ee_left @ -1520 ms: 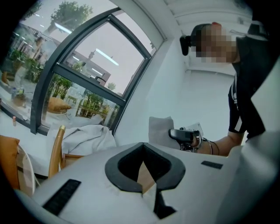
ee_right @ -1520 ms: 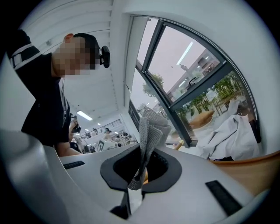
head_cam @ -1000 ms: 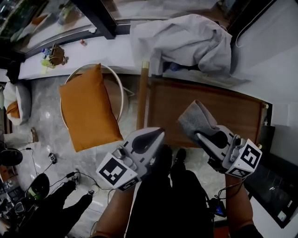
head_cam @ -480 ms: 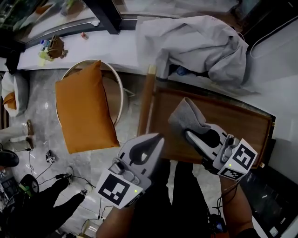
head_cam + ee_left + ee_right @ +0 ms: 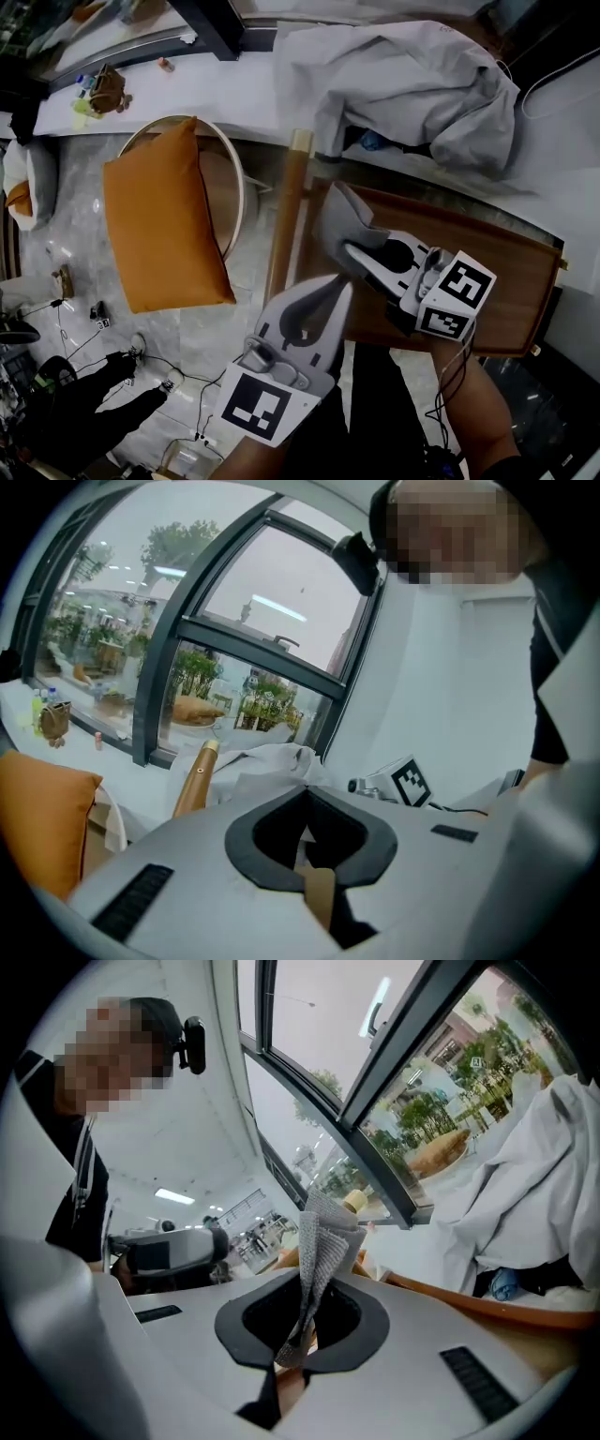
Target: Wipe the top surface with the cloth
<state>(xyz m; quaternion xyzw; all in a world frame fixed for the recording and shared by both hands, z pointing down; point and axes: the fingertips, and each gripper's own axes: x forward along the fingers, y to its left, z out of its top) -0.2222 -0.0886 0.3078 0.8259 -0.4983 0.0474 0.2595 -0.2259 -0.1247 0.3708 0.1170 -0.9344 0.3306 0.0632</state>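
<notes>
A brown wooden table top point(image 5: 511, 267) with a raised rim lies in front of me in the head view. My right gripper point(image 5: 354, 251) is shut on a grey knitted cloth point(image 5: 339, 223), which stands up folded from the jaws over the table's left end. In the right gripper view the cloth point(image 5: 323, 1241) rises out of the right gripper point(image 5: 302, 1330), with the table's rim point(image 5: 469, 1303) beyond. My left gripper point(image 5: 337, 284) is shut with nothing in it, just short of the table's near edge and close beside the right one. Its jaws point(image 5: 306, 799) meet in the left gripper view.
A crumpled pale grey garment point(image 5: 403, 80) lies on the white sill behind the table. A wooden post point(image 5: 286, 216) stands at the table's left corner. Left of it, an orange cushion point(image 5: 159, 230) rests on a round chair. Cables point(image 5: 112, 366) run over the marble floor.
The right gripper has carried the cloth left and further over the table's left end. The left gripper has shifted right, closer to the right one. Both stay shut.
</notes>
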